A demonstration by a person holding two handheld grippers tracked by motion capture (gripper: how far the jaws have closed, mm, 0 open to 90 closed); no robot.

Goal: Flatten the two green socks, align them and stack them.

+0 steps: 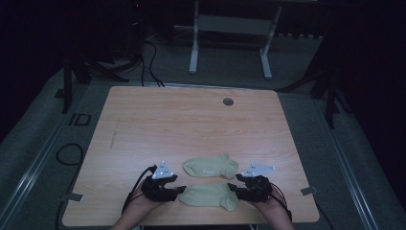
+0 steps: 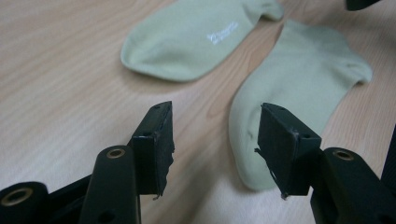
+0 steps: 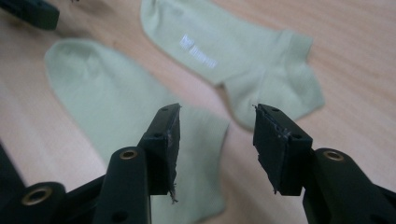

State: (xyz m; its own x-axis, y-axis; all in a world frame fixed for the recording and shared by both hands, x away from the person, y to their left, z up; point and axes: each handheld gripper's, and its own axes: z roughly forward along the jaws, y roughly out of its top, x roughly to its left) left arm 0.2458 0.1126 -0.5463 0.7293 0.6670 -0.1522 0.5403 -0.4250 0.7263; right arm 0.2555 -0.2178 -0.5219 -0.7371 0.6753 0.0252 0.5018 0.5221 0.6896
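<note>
Open left gripper (image 2: 215, 140), near sock's (image 2: 299, 88) toe hidden

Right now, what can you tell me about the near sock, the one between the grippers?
The near sock is a pale green ankle sock of soft knit, with no print visible. It lies flat on the table, toe toward the left gripper, cuff toward the right gripper. Both grippers stand open at its ends, pads off the fabric. The far sock lies just beyond it; whether they touch is unclear.

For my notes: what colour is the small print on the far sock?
White, on the pale green far sock; the right gripper view shows it best.
</note>
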